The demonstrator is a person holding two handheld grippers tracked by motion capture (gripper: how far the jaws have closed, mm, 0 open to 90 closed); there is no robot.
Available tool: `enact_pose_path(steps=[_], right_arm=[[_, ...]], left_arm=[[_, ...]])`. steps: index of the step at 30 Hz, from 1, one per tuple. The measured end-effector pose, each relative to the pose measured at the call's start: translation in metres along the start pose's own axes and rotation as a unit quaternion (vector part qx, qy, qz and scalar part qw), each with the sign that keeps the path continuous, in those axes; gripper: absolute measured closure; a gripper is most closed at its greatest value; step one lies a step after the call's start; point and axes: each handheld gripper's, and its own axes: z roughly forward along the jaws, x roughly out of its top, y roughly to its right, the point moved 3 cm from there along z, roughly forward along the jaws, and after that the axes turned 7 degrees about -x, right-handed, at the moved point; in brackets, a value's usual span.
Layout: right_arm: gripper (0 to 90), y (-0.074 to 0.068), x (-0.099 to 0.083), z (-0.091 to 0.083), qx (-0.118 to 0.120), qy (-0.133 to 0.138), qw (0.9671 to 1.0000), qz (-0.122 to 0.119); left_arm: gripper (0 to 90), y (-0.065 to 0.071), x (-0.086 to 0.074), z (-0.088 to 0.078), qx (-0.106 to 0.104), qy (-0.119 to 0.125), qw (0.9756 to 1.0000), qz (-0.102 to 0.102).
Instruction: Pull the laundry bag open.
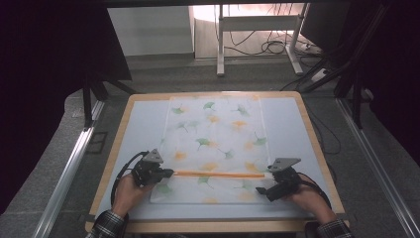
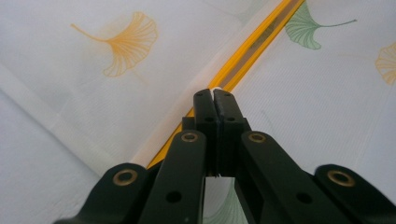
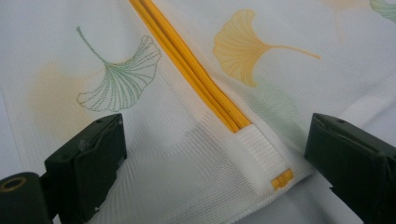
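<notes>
- Bag (image 1: 213, 148): white mesh with ginkgo-leaf print, lying flat on the table (image 1: 289, 119), centre of the high view.
- Zipper (image 1: 218, 174): orange, long axis running left to right across the lower part of the high view, between the two grippers.
- Left gripper (image 1: 166, 173): jaws fully closed at the zipper's left end; in the left gripper view the tips (image 2: 214, 100) meet on a small white piece there, probably the pull, though this cannot be confirmed.
- Right gripper (image 1: 261, 190): jaws wide apart, holding nothing, straddling the zipper's right end (image 3: 243, 128) just above the mesh.
- Step in hand, as judged: working the zipper along its track.
- Recommended: clamp the right jaws on the fabric tab (image 3: 261, 151) beyond the end stop, keep the mesh taut, then draw the left gripper straight along the zipper's axis without lifting.
</notes>
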Motion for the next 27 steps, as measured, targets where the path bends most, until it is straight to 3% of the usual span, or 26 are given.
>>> enact_pose_path(steps=[27], right_arm=[[5.4,0.000,0.000,0.000,0.000,0.000,1.0000,0.000]], left_arm=[[90.0,-0.013,-0.022,-0.021,0.017,0.008,0.9995,-0.027]])
